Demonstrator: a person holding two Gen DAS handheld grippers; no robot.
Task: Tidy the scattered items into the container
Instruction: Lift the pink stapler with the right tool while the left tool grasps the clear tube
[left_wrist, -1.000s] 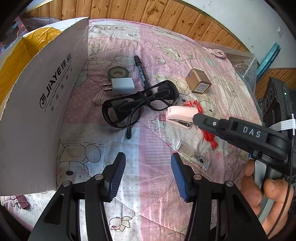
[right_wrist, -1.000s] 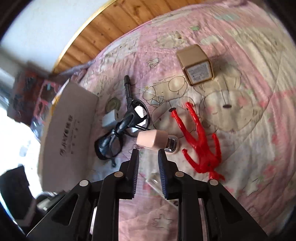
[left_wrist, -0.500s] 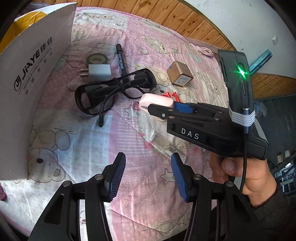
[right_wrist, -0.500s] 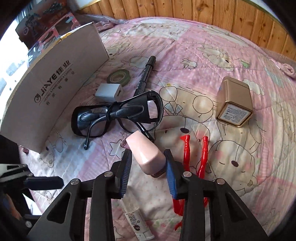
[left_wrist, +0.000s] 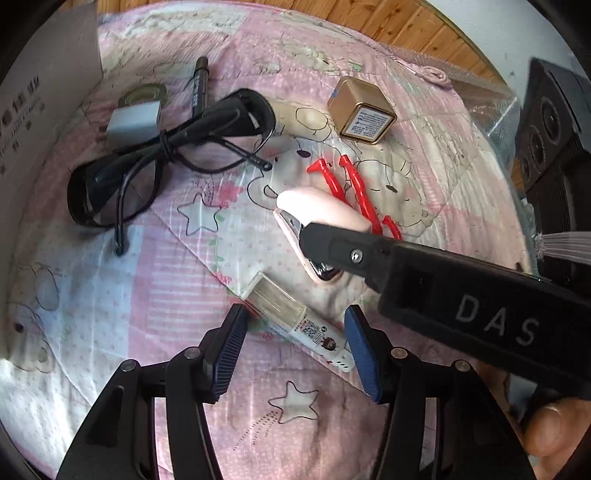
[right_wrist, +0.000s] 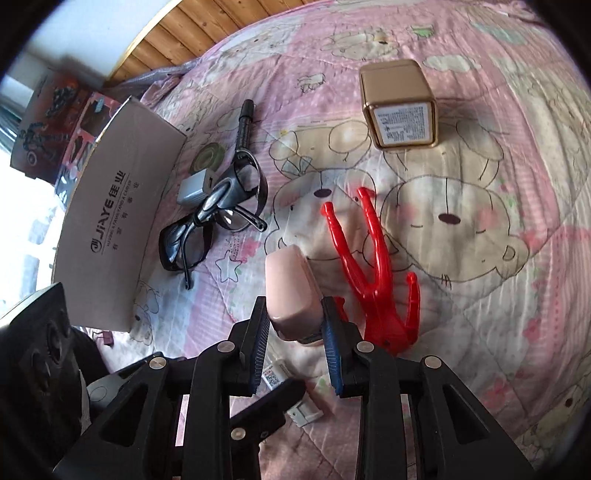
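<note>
Stapler (right_wrist: 291, 295), pink with a metal underside, is now clamped between the two pads of the right tool (right_wrist: 295, 328) and sits at centre frame in the right wrist view; half a second ago the pads only bracketed it with a gap either side, so the grip has just closed. In the left wrist view the same stapler (left_wrist: 321, 210) shows right of centre, its chrome end tilted down beside the black finger of the right tool (left_wrist: 325, 240); whether it has cleared the bed quilt (left_wrist: 110, 295) cannot be told. Left tool (left_wrist: 291, 347) is released, pads well apart, and has advanced over the last second so that a small clear-capped tube (left_wrist: 295, 317) now lies between its fingertips, not yet gripped. Remaining scattered items are unchanged in place: black safety glasses (right_wrist: 207, 221), grey plug adapter (right_wrist: 194, 186), tape roll (right_wrist: 208, 155), black marker (right_wrist: 243, 125), gold tin (right_wrist: 400, 103) and red plastic hook piece (right_wrist: 369, 269). Cardboard box (right_wrist: 118, 218), judged to be the container, stands at left of the right wrist view, well apart from the stapler. Assessment: one item is secured and ready for transfer, a second is lined up, and nothing is seen to be inside the box; the task stands at an early stage.
</note>
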